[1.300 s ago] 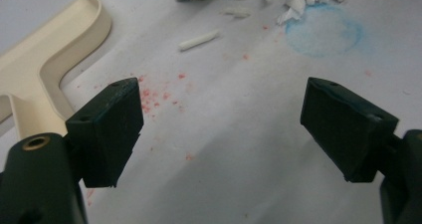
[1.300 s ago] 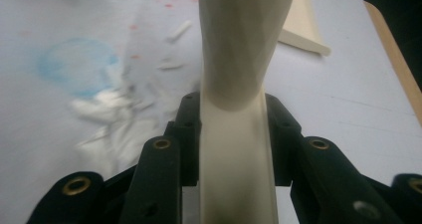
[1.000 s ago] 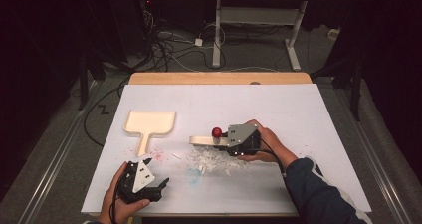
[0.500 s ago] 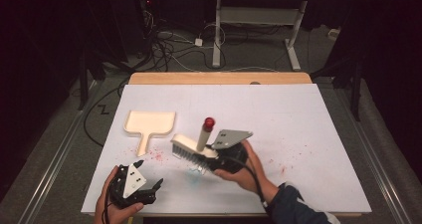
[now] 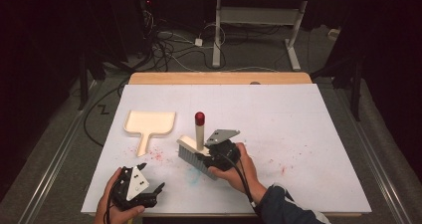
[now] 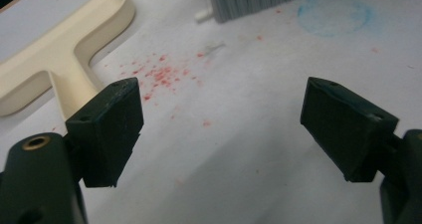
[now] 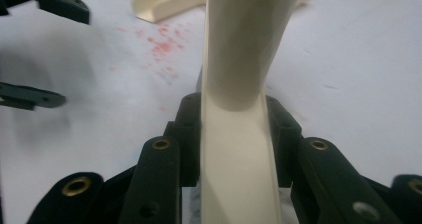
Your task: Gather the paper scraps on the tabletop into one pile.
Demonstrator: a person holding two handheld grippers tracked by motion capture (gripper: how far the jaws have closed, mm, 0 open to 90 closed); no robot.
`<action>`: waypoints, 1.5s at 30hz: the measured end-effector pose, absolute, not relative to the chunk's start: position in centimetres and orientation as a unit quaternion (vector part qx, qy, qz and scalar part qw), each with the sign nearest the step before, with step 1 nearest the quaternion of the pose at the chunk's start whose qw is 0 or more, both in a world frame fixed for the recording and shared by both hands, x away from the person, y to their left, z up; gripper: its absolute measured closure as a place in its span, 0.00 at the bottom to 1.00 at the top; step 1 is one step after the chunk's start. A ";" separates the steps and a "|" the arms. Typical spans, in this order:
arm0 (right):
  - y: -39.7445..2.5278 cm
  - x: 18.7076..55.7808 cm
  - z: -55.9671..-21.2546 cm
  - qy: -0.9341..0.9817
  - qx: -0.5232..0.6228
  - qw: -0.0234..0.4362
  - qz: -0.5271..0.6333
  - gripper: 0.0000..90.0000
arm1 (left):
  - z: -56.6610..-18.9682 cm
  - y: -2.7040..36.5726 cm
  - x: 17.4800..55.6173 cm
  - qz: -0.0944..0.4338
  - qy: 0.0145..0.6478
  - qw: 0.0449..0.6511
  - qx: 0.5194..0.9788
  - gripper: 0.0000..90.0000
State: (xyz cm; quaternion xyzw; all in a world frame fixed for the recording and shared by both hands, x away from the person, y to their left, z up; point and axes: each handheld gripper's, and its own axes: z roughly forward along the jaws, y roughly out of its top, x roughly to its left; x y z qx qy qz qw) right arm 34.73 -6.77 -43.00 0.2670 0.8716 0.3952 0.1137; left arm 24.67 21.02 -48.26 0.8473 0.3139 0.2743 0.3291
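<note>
While the right claw grips the brush at the middle of the table, the left claw waits open at seven o'clock, the dustpan at ten.

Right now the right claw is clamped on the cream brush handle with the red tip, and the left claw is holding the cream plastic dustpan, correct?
Not quite. The left claw holds nothing: the left gripper view shows its jaws open over the white table, beside the cream plastic dustpan. The right claw does clamp the cream brush handle.
</note>
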 end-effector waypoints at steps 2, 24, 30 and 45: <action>-7.8 34.7 -42.8 0.868 0.270 0.115 0.400 0.75 | -48.2 20.6 24.7 0.272 0.310 0.328 0.850 0.18; -17.3 37.6 -39.1 0.844 0.256 0.232 0.410 0.75 | -48.3 18.9 25.0 0.283 0.300 0.304 0.859 0.18; -18.7 37.6 -41.0 0.846 0.312 0.267 0.340 0.75 | -48.4 19.4 24.7 0.281 0.303 0.308 0.857 0.18; -13.2 34.9 -43.1 0.851 0.311 0.271 0.325 0.75 | -48.3 19.1 24.6 0.271 0.284 0.319 0.863 0.18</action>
